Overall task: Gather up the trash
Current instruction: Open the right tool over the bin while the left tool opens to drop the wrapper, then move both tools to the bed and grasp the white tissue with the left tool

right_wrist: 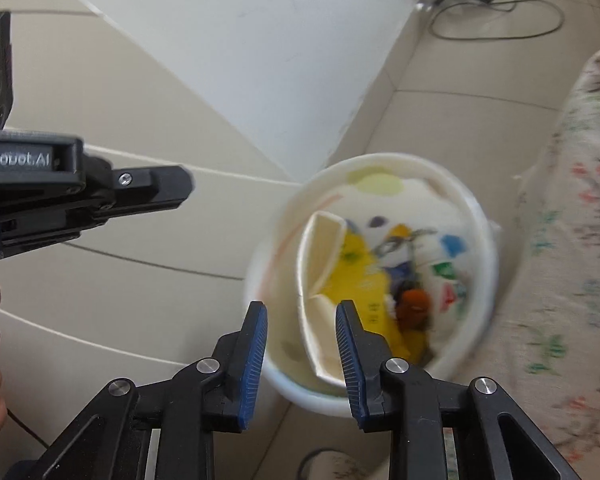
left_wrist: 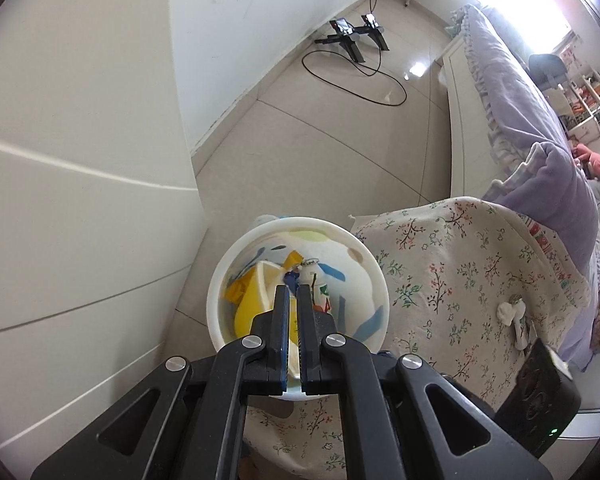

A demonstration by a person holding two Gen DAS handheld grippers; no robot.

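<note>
A white bin (left_wrist: 300,222) stands on the floor between a white cabinet and a floral cloth. Inside lie a yellow wrapper (left_wrist: 246,314), a cream paper cup (left_wrist: 266,278) and a small white bottle (left_wrist: 320,280). My left gripper (left_wrist: 294,292) hangs right over the bin, shut, with nothing in it. In the right wrist view my right gripper (right_wrist: 302,308) is open above the near rim of the bin (right_wrist: 380,158). The paper cup (right_wrist: 320,248) lies below it among the trash, apart from the pads. The left gripper (right_wrist: 152,192) shows at the left there.
A white cabinet (left_wrist: 80,200) rises close on the left of the bin. The floral cloth (left_wrist: 440,280) carries a small white bottle-like thing (left_wrist: 514,314). A bed with a lilac blanket (left_wrist: 520,120) runs along the right. A black stand with a cable (left_wrist: 352,36) sits on the tiled floor.
</note>
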